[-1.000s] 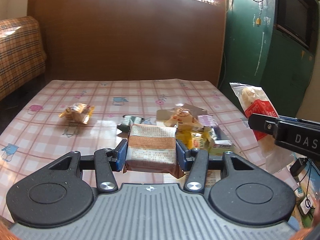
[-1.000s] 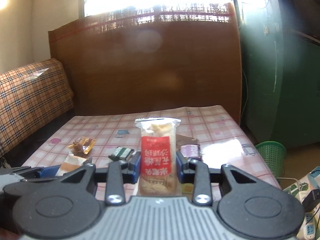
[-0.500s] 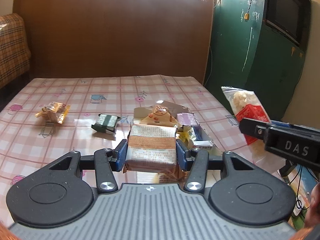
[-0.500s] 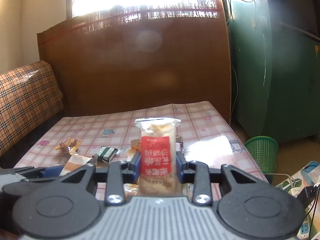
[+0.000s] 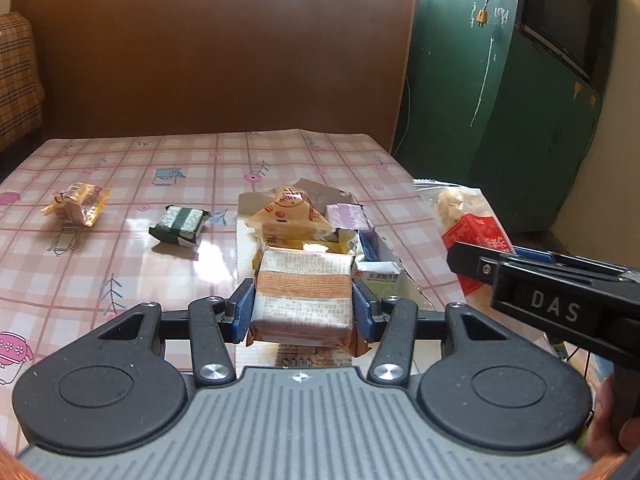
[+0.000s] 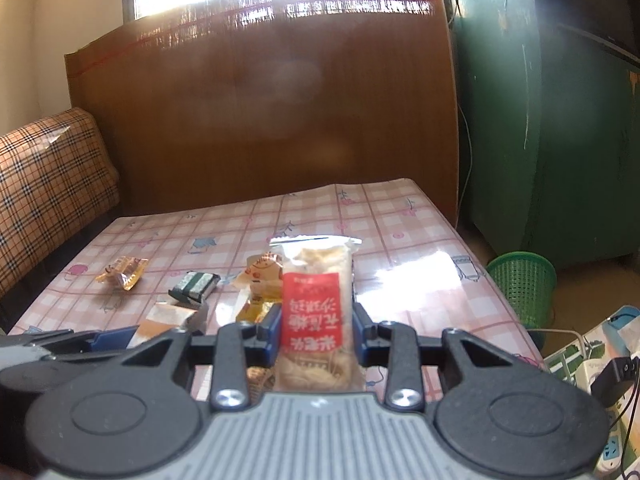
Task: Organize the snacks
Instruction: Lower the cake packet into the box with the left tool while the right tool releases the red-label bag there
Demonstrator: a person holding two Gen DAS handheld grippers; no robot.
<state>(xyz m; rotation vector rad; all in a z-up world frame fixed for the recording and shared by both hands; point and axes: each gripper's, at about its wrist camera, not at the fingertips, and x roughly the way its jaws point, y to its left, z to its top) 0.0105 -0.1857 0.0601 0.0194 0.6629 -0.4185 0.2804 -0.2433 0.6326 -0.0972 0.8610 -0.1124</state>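
Snacks: you hold two packets; others lie in a shallow box point(image 5: 400, 258) near the table's right edge, and two lie loose on the checked tablecloth point(image 5: 120, 272).
Left gripper point(image 5: 303, 309): your blue pads are clamped on a brown-banded silver packet point(image 5: 305, 296), held above the near end of the box.
Right gripper point(image 6: 316, 326): your pads are clamped on a clear packet with a red label point(image 6: 313, 312), upright between the fingers. In the left view it sits beyond the table's right edge.
Box contents: a triangular orange packet point(image 5: 290, 214), a purple packet point(image 5: 346, 216) beside it, a small white-and-green carton point(image 5: 378, 274).
Loose on table: a dark green packet point(image 5: 180, 224) left of the box; an orange-gold wrapper point(image 5: 78, 204) near the left edge.
Floor: a green basket point(image 6: 522, 286) right of the table.
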